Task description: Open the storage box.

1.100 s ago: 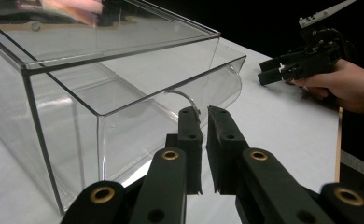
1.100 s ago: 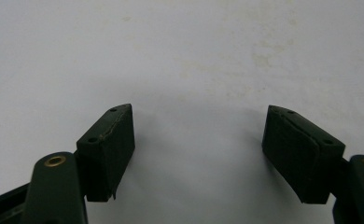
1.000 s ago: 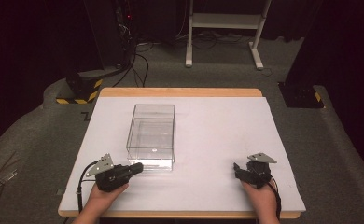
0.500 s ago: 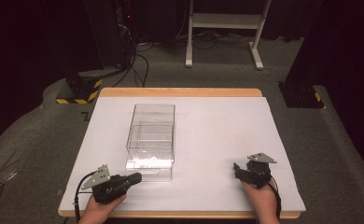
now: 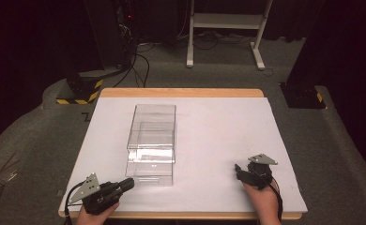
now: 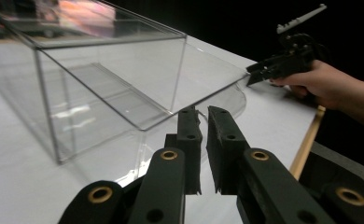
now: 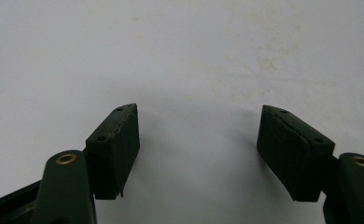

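A long clear plastic box [image 5: 152,143] stands on the white table top [image 5: 228,126], a little left of the middle, its short end toward me. My left gripper [image 5: 127,183] lies near the front left corner, pointing at the box's near end and just short of it. In the left gripper view its jaws [image 6: 203,116] stand almost together with nothing between them, and the clear box [image 6: 91,79] rises right behind. My right gripper [image 5: 239,170] rests at the front right, apart from the box. In the right gripper view it [image 7: 199,128] is wide open over bare table.
A wooden edge [image 5: 181,93] frames the table. Behind it on the grey floor stand a black post with a yellow-striped base [image 5: 80,89], cables [image 5: 139,61], a white frame [image 5: 223,28] and a second black base [image 5: 303,93]. The other hand with its gripper [image 6: 283,63] shows beyond the box.
My left gripper has drawn back from the box's near end toward the front edge of the table. The right gripper and the box have stayed put.
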Available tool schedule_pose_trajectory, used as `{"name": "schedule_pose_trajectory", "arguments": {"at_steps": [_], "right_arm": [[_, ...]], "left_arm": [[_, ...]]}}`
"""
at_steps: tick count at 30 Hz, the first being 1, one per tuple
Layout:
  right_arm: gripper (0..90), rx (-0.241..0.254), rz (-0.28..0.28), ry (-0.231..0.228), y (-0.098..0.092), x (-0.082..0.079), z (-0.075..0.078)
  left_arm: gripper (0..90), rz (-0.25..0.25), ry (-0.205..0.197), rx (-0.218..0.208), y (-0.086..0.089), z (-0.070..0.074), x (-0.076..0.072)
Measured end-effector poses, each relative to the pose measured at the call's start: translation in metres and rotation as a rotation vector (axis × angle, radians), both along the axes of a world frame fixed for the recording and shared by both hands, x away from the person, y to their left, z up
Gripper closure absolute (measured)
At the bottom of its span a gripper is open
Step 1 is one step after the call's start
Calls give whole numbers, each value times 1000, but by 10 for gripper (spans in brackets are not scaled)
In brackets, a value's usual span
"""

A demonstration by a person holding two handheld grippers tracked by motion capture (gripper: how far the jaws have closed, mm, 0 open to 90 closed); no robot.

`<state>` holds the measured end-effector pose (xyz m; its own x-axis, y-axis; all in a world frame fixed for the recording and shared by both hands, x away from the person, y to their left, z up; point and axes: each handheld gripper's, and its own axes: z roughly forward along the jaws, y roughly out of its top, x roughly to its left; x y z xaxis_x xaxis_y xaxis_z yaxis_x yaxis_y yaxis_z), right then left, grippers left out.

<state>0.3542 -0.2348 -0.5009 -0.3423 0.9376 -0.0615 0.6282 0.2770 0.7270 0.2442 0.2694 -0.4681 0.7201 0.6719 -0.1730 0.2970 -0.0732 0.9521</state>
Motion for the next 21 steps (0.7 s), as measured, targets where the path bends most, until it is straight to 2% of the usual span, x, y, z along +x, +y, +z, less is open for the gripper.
{"name": "schedule_pose_trajectory", "arguments": {"at_steps": [3, 7, 9, 11, 13, 15, 17, 20, 21], "right_arm": [[333, -17, 45, -34, 10, -6, 4], [391, 10, 98, -72, 27, -14, 12], [424, 37, 116, -79, 36, -17, 16], [456, 43, 134, -95, 47, -20, 20], [471, 56, 150, -114, 58, -24, 24], [477, 76, 164, -129, 68, -26, 30], [490, 72, 177, -140, 77, -27, 33], [581, 67, 211, -148, 94, -27, 34], [608, 62, 227, -153, 101, -27, 34]], "left_arm": [[856, 46, -1, -18, 9, 1, 1], [879, 100, -21, -11, 19, 1, 4], [889, 149, -24, -5, 23, 1, 6], [891, 216, -14, 7, 24, -1, 11], [892, 276, 3, 39, 23, -3, 18], [892, 310, 17, 78, 19, -6, 28], [892, 332, 36, 97, 16, -8, 39], [896, 366, 55, 120, 13, -11, 55], [898, 374, 67, 113, 13, -12, 61]]}}
